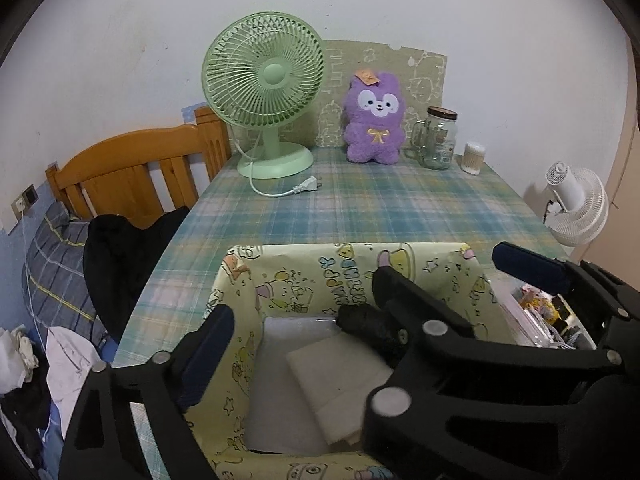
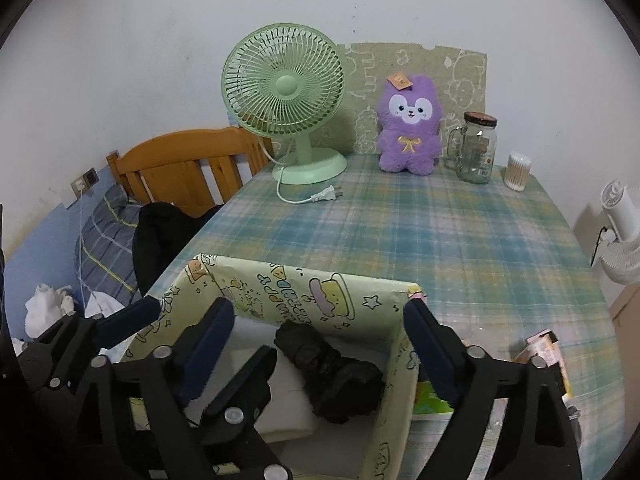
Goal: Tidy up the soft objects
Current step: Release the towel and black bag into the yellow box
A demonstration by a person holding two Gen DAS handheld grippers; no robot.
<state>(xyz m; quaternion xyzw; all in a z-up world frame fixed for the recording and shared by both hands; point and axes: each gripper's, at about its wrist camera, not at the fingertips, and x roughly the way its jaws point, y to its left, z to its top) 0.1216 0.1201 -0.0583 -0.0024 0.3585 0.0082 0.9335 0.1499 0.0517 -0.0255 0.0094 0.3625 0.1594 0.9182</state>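
A box (image 1: pixel 304 276) (image 2: pixel 320 292) wrapped in yellow cartoon paper stands at the near edge of the plaid table. Inside lie a folded white cloth (image 1: pixel 336 380) (image 2: pixel 288 404) and a rolled black soft item (image 1: pixel 368 328) (image 2: pixel 332 376). A purple plush toy (image 1: pixel 374 120) (image 2: pixel 410 128) sits upright at the far side of the table. My left gripper (image 1: pixel 300 304) is open and empty over the box. My right gripper (image 2: pixel 320 316) is open and empty, its fingers straddling the box's right part; its finger (image 1: pixel 528 266) also shows in the left wrist view.
A green desk fan (image 1: pixel 266 96) (image 2: pixel 288 96) with loose plug, a glass jar (image 1: pixel 438 138) (image 2: pixel 476 148) and a cotton-swab pot (image 1: pixel 473 157) (image 2: pixel 519 171) stand at the far side. A wooden bed frame (image 1: pixel 132 176) and clothes lie left. A white fan (image 1: pixel 576 208) stands right.
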